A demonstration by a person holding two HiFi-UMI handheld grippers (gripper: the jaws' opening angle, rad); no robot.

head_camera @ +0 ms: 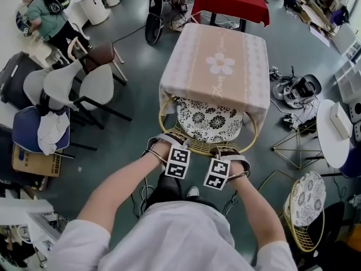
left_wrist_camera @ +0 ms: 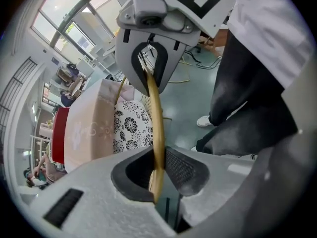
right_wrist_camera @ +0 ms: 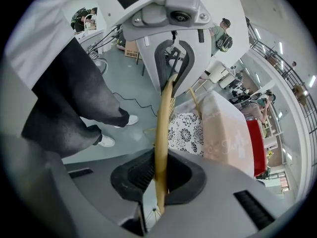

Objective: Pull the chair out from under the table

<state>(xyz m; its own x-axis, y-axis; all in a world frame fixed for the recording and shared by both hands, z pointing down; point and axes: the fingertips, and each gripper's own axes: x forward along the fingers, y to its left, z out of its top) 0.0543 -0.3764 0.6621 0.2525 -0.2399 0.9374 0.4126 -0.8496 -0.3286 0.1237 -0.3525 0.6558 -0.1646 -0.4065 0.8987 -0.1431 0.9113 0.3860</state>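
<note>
A gold wire chair with a black-and-white floral cushion sits tucked under a table draped in a pink cloth with a flower print. Both grippers are at the near side of the chair's gold back rim. My left gripper is shut on the rim's left part; in the left gripper view the rim runs straight between the pads. My right gripper is shut on the right part, with the rim pinched between its pads. The cushion and the table lie beyond.
A second gold chair stands at the lower right, beside a white round table. White chairs and a blue one crowd the left. Gear and cables lie on the floor right of the table. A red table stands behind.
</note>
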